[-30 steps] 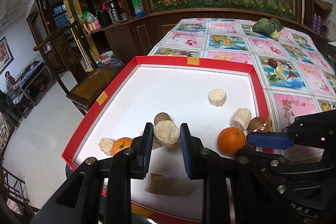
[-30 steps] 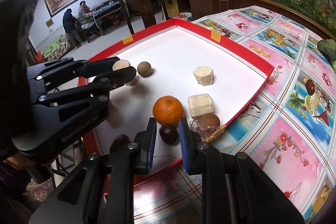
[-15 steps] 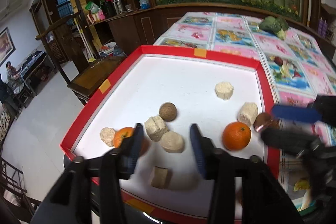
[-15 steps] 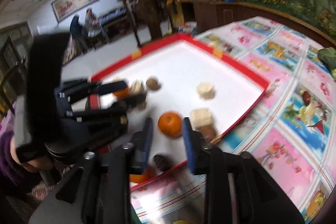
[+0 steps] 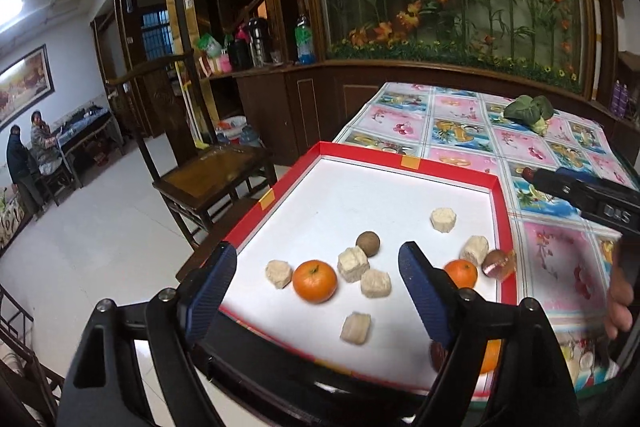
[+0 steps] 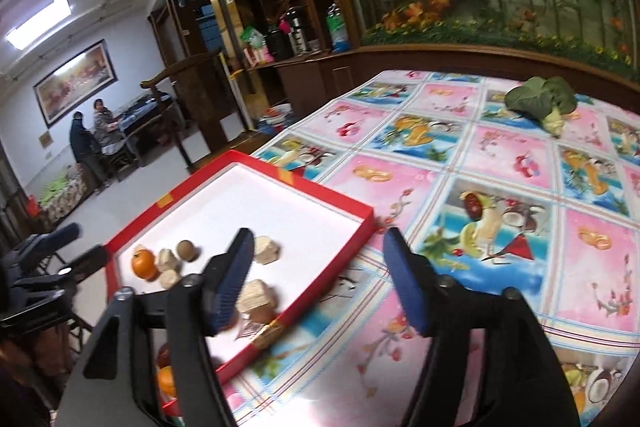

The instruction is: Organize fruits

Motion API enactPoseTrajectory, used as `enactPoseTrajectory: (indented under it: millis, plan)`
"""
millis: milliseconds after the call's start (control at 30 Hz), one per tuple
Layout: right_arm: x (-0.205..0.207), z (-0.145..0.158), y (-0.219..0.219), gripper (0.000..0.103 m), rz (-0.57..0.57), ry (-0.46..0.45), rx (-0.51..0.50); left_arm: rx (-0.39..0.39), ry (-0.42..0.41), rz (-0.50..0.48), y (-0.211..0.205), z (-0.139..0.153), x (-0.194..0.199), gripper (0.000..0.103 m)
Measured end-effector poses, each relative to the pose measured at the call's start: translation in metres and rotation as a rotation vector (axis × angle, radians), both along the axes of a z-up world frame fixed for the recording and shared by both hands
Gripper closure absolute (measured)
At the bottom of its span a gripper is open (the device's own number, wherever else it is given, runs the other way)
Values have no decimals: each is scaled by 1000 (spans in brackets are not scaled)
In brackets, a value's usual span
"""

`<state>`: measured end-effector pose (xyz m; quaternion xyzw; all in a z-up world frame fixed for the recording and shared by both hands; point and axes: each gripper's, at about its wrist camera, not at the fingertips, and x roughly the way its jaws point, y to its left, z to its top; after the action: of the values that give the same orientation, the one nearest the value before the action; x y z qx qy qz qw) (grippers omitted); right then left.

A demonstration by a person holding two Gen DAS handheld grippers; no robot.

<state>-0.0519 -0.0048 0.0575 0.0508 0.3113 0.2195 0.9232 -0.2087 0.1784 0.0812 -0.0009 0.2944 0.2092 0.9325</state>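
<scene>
A red-rimmed white tray (image 5: 404,161) holds an orange (image 5: 314,280), a second orange (image 5: 461,272), a brown round fruit (image 5: 367,243) and several pale beige chunks (image 5: 375,283). My left gripper (image 5: 316,287) is open and empty, raised above the tray's near edge. My right gripper (image 6: 320,267) is open and empty, above the tray's right rim (image 6: 320,291) and the tablecloth. The right gripper's body (image 5: 588,193) shows at the right of the left wrist view. The orange (image 6: 143,262) and chunks (image 6: 267,250) also show in the right wrist view.
A flowered tablecloth (image 6: 500,163) covers the table. A green leafy vegetable (image 6: 540,99) lies at its far side. A brown wrapped piece (image 5: 496,263) lies at the tray's right rim. A wooden chair (image 5: 212,179) stands left of the table.
Both grippers opened wide and lifted back from the tray. The left let go of a beige chunk, which now lies by the orange. The right released a dark fruit.
</scene>
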Motion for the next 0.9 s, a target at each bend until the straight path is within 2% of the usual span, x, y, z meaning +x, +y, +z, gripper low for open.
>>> enactPoseTrajectory:
  millis: [167, 233, 433, 633, 700, 900]
  plan:
    - [-22, 9, 2, 30, -59, -31, -26, 46, -46, -5, -12, 8, -10, 19]
    - [-41, 11, 2, 22, -92, -45, -3, 43, -64, -11, -14, 13, -12, 19]
    - [-95, 16, 17, 19, -113, -72, -8, 10, -110, 22, -10, 24, -25, 18]
    - [-125, 30, 27, 18, -133, -90, 26, 4, -145, 47, -5, 31, -51, 9]
    - [-137, 36, 30, 17, -144, -113, 37, 16, -156, 53, -6, 35, -60, 1]
    - [-177, 55, 42, 13, -158, -183, 29, 30, -219, 56, -8, 48, -97, 1]
